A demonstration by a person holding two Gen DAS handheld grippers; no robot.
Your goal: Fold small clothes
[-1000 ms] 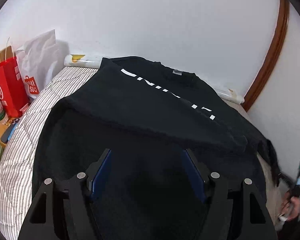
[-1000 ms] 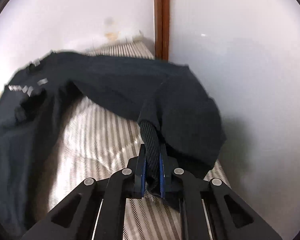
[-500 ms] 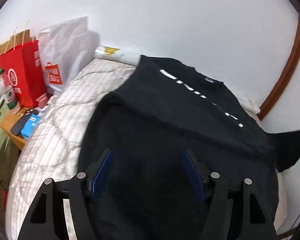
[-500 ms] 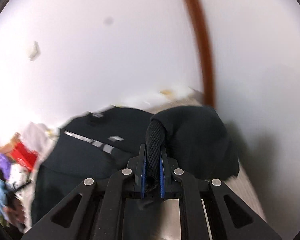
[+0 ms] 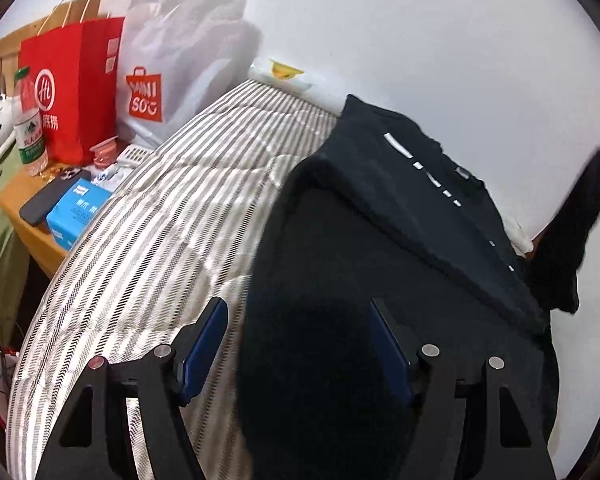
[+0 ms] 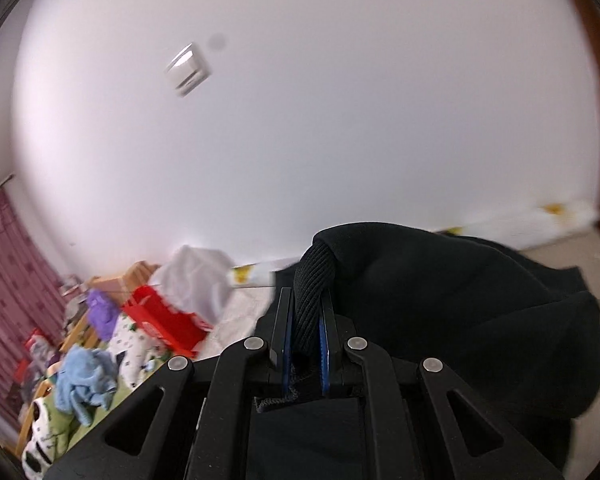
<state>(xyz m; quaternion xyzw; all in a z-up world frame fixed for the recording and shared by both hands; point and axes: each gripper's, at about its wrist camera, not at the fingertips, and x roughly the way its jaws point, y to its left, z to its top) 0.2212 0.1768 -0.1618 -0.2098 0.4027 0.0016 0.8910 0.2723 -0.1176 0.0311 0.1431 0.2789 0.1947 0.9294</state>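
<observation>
The right gripper (image 6: 305, 338) clamps the ribbed cuff (image 6: 313, 280) of the black sweatshirt (image 5: 400, 240) lying on the striped bed (image 5: 160, 220); the left gripper (image 5: 300, 344) gapes empty above, probably untouching; lay the sleeve flat across the body.

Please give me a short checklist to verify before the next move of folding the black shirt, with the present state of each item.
1. Right gripper shut on the sleeve cuff: ok.
2. Sleeve lifted off the bed: ok.
3. Left gripper open, nothing clamped: ok.
4. Shirt body lies flat: ok, one fold across it.
5. Shirt clear of the bags: ok.
6. Shirt's near hem straight: cannot tell, hidden under the left gripper.
</observation>
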